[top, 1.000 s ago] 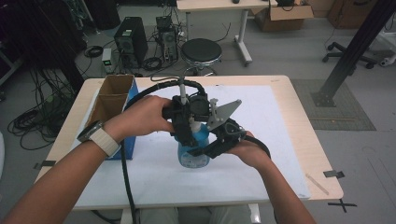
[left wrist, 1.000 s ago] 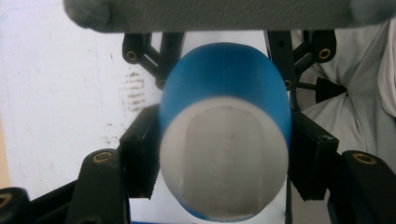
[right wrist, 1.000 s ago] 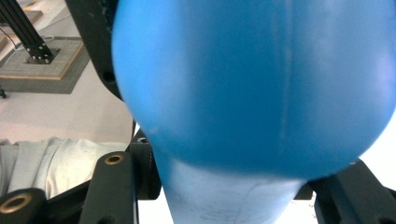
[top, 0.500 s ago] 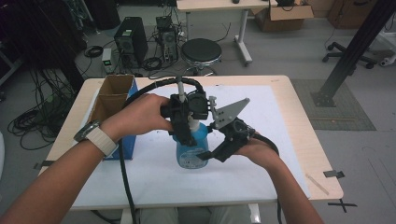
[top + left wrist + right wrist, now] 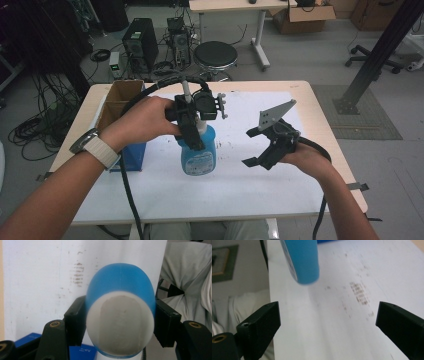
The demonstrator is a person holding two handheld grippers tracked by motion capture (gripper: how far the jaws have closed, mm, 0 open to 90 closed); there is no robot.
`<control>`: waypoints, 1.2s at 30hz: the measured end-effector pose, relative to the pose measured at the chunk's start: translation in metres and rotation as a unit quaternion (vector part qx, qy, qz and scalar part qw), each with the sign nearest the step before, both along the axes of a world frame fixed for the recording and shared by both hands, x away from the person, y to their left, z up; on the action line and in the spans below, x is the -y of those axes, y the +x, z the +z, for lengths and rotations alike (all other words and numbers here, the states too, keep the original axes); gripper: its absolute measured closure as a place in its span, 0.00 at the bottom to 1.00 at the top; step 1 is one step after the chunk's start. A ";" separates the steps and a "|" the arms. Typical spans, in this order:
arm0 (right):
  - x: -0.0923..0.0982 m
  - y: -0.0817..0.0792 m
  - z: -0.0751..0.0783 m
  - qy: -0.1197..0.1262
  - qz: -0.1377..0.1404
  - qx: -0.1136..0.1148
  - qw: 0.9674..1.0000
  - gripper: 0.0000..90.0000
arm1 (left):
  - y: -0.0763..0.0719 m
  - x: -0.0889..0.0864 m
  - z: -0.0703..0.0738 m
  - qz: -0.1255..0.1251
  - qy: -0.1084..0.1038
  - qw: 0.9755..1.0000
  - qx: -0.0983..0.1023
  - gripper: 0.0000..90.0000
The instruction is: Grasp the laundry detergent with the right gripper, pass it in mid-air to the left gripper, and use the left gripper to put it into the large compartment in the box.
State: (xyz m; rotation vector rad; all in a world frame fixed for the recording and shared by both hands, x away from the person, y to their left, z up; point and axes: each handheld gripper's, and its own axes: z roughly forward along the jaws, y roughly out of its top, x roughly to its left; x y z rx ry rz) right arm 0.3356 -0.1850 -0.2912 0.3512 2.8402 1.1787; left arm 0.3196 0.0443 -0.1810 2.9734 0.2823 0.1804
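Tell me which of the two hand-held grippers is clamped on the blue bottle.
The left hand-held gripper: its jaws press both sides of the blue bottle near its top. The right hand-held gripper, jaws just opened wide, has nothing between them and stands apart from the bottle.

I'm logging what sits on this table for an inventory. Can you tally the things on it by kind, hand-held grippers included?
Blue spray bottle: 1
Cardboard box: 1
Blue box: 1
White sheet covering the table: 1
Grippers: 2, the left gripper clamped on the bottle, the right gripper open and apart from it
Total: 6
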 end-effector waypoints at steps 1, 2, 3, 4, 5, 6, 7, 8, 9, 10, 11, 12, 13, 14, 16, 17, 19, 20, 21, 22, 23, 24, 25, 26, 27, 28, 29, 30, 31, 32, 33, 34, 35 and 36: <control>0.002 0.000 0.001 -0.010 -0.003 0.000 1.000 0.06 | 0.001 -0.001 0.001 0.007 -0.001 1.000 -0.002 0.42; 0.005 0.000 0.003 -0.025 -0.007 0.001 1.000 0.06 | 0.002 -0.002 0.002 0.012 -0.003 1.000 -0.004 0.42; 0.007 -0.001 0.004 -0.034 -0.009 0.001 0.999 0.06 | 0.004 -0.003 0.004 0.020 -0.005 1.000 -0.007 0.42; 0.011 -0.001 0.005 -0.049 -0.012 0.002 0.999 0.06 | 0.004 -0.004 0.005 0.026 -0.007 1.000 -0.008 0.42; 0.014 -0.001 0.007 -0.058 -0.015 0.003 0.998 0.06 | 0.005 -0.005 0.007 0.031 -0.006 0.999 -0.007 0.42; 0.017 -0.002 0.008 -0.069 -0.017 0.005 0.997 0.06 | 0.006 -0.005 0.008 0.037 -0.006 0.999 -0.005 0.42; 0.020 -0.002 0.009 -0.077 -0.020 0.005 0.997 0.06 | 0.007 -0.006 0.009 0.044 -0.006 0.999 -0.002 0.42; 0.023 -0.003 0.011 -0.086 -0.023 0.004 0.996 0.06 | 0.007 -0.006 0.011 0.050 -0.005 0.999 0.000 0.42; 0.026 -0.003 0.012 -0.099 -0.024 0.005 0.995 0.06 | 0.008 -0.007 0.012 0.058 -0.005 0.998 0.001 0.42; 0.029 -0.004 0.013 -0.111 -0.027 0.008 0.993 0.06 | 0.009 -0.008 0.014 0.066 -0.008 0.998 0.002 0.42; 0.032 -0.004 0.015 -0.121 -0.031 0.008 0.992 0.06 | 0.011 -0.009 0.015 0.077 -0.013 0.997 0.001 0.42; 0.036 -0.004 0.016 -0.128 -0.034 0.008 0.991 0.06 | 0.013 -0.010 0.017 0.086 -0.015 0.996 -0.001 0.42; 0.039 -0.004 0.018 -0.134 -0.038 0.007 0.990 0.06 | 0.014 -0.012 0.019 0.092 -0.017 0.996 -0.001 0.42; 0.042 -0.004 0.019 -0.138 -0.040 0.007 0.990 0.06 | 0.016 -0.013 0.021 0.097 -0.019 0.995 0.001 0.42; 0.050 -0.005 0.021 -0.147 -0.046 0.006 0.988 0.06 | 0.019 -0.016 0.025 0.114 -0.021 0.993 0.003 0.42; 0.053 -0.006 0.022 -0.151 -0.049 0.004 0.987 0.06 | 0.020 -0.016 0.027 0.124 -0.021 0.992 0.003 0.42; 0.059 -0.006 0.023 -0.157 -0.055 0.003 0.986 0.06 | 0.023 -0.018 0.030 0.138 -0.019 0.990 0.007 0.42; 0.062 -0.006 0.023 -0.160 -0.056 0.003 0.986 0.06 | 0.024 -0.018 0.032 0.152 -0.018 0.988 0.009 0.42; 0.065 -0.007 0.024 -0.164 -0.060 0.003 0.985 0.06 | 0.026 -0.019 0.033 0.158 -0.016 0.987 0.009 0.42; 0.067 -0.007 0.025 -0.165 -0.062 0.004 0.984 0.06 | 0.027 -0.020 0.035 0.166 -0.014 0.986 0.010 0.42; 0.071 -0.008 0.026 -0.164 -0.066 0.004 0.984 0.07 | 0.029 -0.021 0.037 0.176 -0.017 0.984 0.010 0.42; 0.074 -0.008 0.027 -0.163 -0.067 0.004 0.984 0.07 | 0.030 -0.022 0.038 0.184 -0.016 0.983 0.009 0.42; 0.076 -0.009 0.028 -0.162 -0.067 0.004 0.984 0.07 | 0.032 -0.023 0.041 0.195 -0.012 0.981 0.009 0.42; 0.079 -0.009 0.029 -0.161 -0.068 0.006 0.985 0.07 | 0.033 -0.025 0.044 0.207 -0.015 0.978 0.012 0.42; 0.081 -0.009 0.030 -0.160 -0.069 0.007 0.985 0.07 | 0.034 -0.026 0.046 0.213 -0.013 0.977 0.015 0.42; 0.082 -0.009 0.030 -0.161 -0.070 0.007 0.984 0.07 | 0.036 -0.028 0.050 0.229 -0.013 0.973 0.017 0.42; 0.084 -0.009 0.030 -0.163 -0.072 0.007 0.984 0.07 | 0.037 -0.030 0.052 0.245 -0.019 0.969 0.020 0.42; 0.086 -0.009 0.030 -0.166 -0.073 0.008 0.983 0.07 | 0.039 -0.033 0.054 0.260 -0.021 0.965 0.022 0.42; 0.088 -0.008 0.030 -0.169 -0.076 0.009 0.983 0.07 | 0.040 -0.035 0.056 0.272 -0.025 0.962 0.025 0.42; 0.089 -0.008 0.030 -0.171 -0.078 0.009 0.982 0.07 | 0.041 -0.038 0.059 0.285 -0.029 0.958 0.027 0.42; 0.091 -0.007 0.029 -0.172 -0.080 0.008 0.982 0.07 | 0.043 -0.040 0.060 0.296 -0.032 0.954 0.028 0.42; 0.092 -0.007 0.028 -0.172 -0.081 0.007 0.982 0.07 | 0.044 -0.043 0.062 0.305 -0.034 0.951 0.029 0.42; 0.094 -0.006 0.028 -0.173 -0.082 0.007 0.981 0.07 | 0.045 -0.045 0.064 0.315 -0.036 0.948 0.031 0.42; 0.095 -0.006 0.027 -0.175 -0.082 0.006 0.981 0.07 | 0.045 -0.048 0.065 0.324 -0.038 0.945 0.031 0.42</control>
